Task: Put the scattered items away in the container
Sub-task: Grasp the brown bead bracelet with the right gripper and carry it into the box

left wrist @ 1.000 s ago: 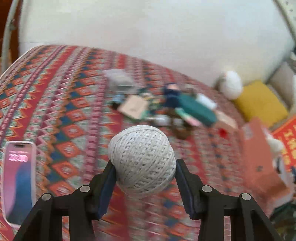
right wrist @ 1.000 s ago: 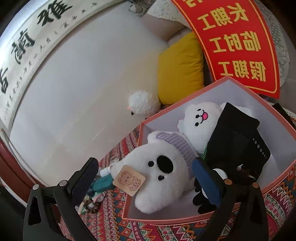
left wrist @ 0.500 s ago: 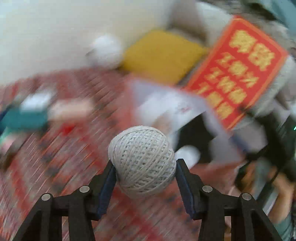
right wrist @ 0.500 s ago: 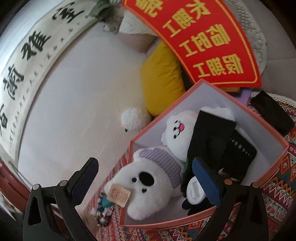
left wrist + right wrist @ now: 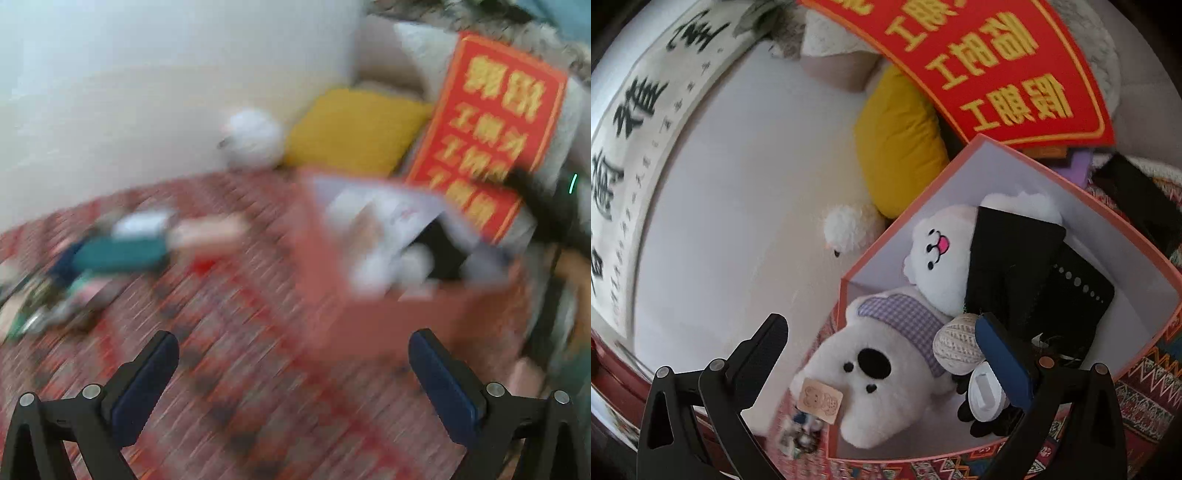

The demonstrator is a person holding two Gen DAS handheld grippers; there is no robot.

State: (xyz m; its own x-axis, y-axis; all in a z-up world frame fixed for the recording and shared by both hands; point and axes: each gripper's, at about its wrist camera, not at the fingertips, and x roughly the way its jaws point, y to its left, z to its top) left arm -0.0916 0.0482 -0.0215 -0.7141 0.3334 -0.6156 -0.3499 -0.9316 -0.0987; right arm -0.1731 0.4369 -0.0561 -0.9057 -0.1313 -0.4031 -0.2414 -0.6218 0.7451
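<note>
The orange box (image 5: 1015,158) with a white inside holds two white plush toys (image 5: 886,354), black items and the cream ball of twine (image 5: 956,343), which lies against the plush with the checked scarf. My right gripper (image 5: 882,354) hovers open above the box, nothing between its fingers. In the blurred left wrist view my left gripper (image 5: 293,373) is open and empty, low over the patterned cloth (image 5: 229,369), with the orange box (image 5: 388,317) just ahead to the right. Several scattered items (image 5: 118,251), a teal one among them, lie at the left on the cloth.
A yellow cushion (image 5: 897,147), a red banner with gold characters (image 5: 997,66) and a small white fluffy toy (image 5: 846,229) stand behind the box against a white wall. A calligraphy scroll (image 5: 635,122) hangs on the left. A person's hand (image 5: 528,373) shows at the right edge.
My left gripper swung right toward the box, opened and let go of the ball of twine, which now lies in the box. My right gripper stayed open above the box.
</note>
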